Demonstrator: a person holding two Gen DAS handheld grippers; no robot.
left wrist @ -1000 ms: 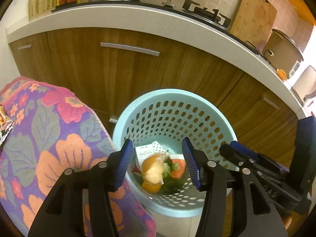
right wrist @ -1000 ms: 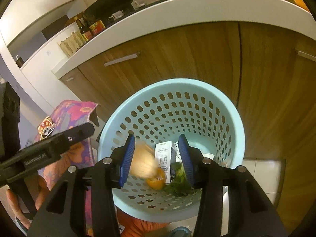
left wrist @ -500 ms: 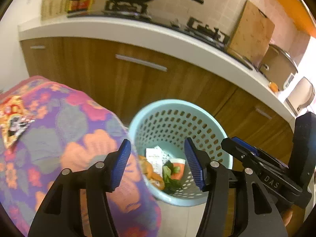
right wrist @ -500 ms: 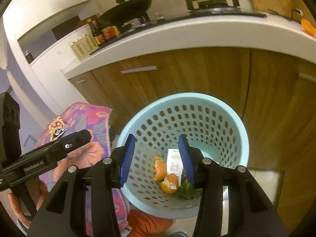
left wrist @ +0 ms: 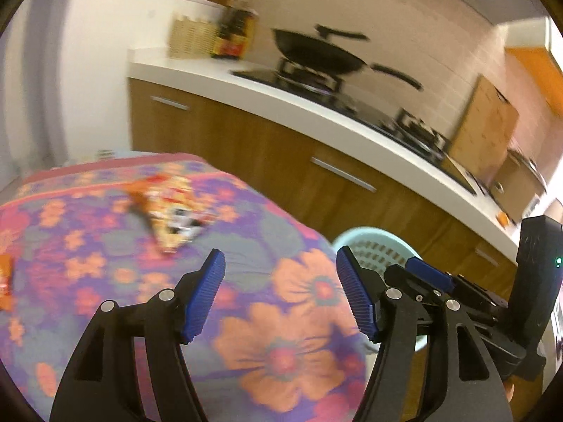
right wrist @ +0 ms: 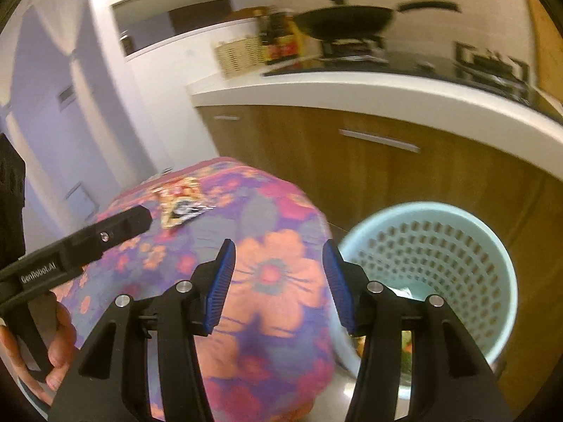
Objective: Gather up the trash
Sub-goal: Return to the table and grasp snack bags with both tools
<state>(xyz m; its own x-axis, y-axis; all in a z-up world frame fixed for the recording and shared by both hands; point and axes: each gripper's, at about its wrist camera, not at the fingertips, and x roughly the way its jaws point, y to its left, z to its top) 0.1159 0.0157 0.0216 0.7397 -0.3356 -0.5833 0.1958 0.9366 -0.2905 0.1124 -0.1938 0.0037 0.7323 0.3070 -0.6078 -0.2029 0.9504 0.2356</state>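
Both views have swung from the basket to the snack wrapper at left: light, crinkly, best pinched by an edge; left claw and right claw gape wide, empty

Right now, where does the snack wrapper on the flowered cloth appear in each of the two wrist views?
Left wrist view: the snack wrapper lies upper left of centre on the flowered cloth, beyond the open left gripper.
Right wrist view: the wrapper sits left of centre, far beyond the open right gripper.
Shared landmark: the light blue basket, right of the cloth.
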